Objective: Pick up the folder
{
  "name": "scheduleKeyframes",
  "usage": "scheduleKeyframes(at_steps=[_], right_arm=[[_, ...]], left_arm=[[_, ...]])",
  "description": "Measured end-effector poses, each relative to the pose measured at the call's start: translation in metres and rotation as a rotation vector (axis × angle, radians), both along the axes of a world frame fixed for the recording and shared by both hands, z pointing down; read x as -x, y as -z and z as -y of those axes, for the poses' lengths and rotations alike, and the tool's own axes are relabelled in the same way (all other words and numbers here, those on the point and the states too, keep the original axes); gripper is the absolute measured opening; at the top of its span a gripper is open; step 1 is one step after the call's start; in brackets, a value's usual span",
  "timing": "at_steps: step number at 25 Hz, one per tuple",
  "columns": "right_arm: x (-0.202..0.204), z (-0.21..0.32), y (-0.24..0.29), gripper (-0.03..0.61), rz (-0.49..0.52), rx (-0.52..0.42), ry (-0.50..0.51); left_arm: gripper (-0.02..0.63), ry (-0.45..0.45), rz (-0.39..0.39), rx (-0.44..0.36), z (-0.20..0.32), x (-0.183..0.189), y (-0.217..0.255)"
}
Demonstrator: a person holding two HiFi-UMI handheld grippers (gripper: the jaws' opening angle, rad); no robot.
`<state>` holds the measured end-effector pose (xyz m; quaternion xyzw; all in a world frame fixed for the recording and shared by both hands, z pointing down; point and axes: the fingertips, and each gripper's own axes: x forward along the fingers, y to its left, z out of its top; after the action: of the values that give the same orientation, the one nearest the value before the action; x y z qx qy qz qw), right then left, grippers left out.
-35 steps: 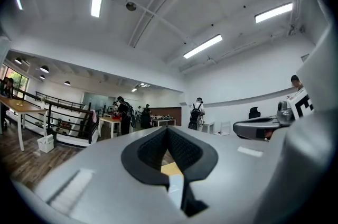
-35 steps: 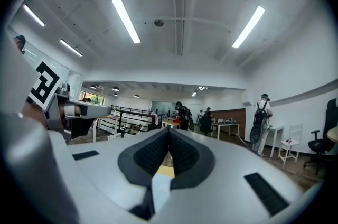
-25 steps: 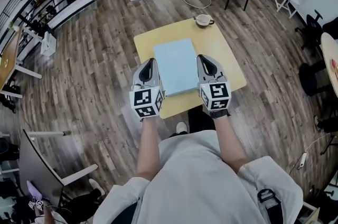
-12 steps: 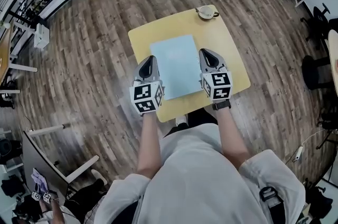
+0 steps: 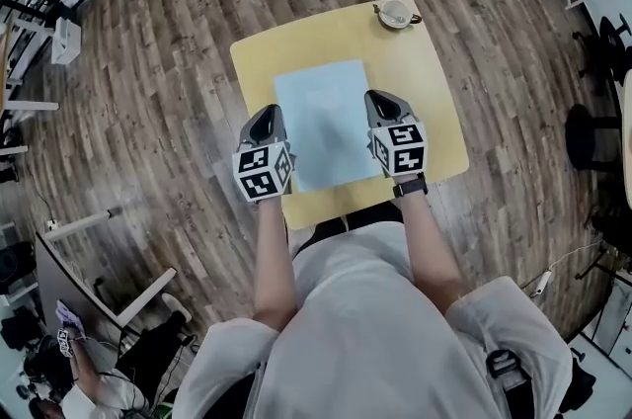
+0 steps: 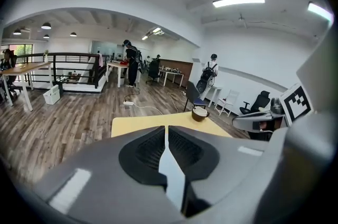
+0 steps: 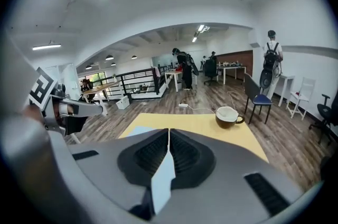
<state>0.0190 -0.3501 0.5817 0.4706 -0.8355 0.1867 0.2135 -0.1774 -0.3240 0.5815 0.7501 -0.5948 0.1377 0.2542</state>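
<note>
Though both closed, left hand-held gripper (image 5: 265,117) and right hand-held gripper (image 5: 381,101) beside folder (image 5: 324,121)

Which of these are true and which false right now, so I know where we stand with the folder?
The folder lies flat on the table. True.
The left gripper grips the folder. False: its jaws, nearly together and just starting to open, hold nothing; it is by the folder's left edge.
The right gripper is shut and empty. True.
The cup stands on the folder. False: it stands at the table's far corner, apart from the folder.
Both grippers are on one side of the folder. False: one is on each side.
</note>
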Motion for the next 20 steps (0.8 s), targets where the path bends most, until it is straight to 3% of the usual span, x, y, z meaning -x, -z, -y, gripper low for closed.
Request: scheduleKeyframes(at_steps=[9, 15, 17, 20], right_arm=[[-0.012, 0.009, -0.069, 0.014, -0.047, 0.154, 0.01], [-0.025, 0.016, -0.095, 0.017, -0.015, 0.228, 0.006], [-0.027, 0.019, -0.103, 0.077, -0.011, 0.247, 0.004], [-0.028, 0.02, -0.112, 0.097, 0.01, 0.272, 0.002]], left_arm=[[0.055, 0.044, -0.078, 0.143, 0.005, 0.01, -0.066], [0.11, 0.0, -0.088, 0.279, 0.0, -0.001, -0.106], [0.135, -0.01, -0.104, 0.311, -0.002, -0.004, -0.116], [0.168, -0.022, -0.153, 0.34, -0.002, -0.009, -0.126]])
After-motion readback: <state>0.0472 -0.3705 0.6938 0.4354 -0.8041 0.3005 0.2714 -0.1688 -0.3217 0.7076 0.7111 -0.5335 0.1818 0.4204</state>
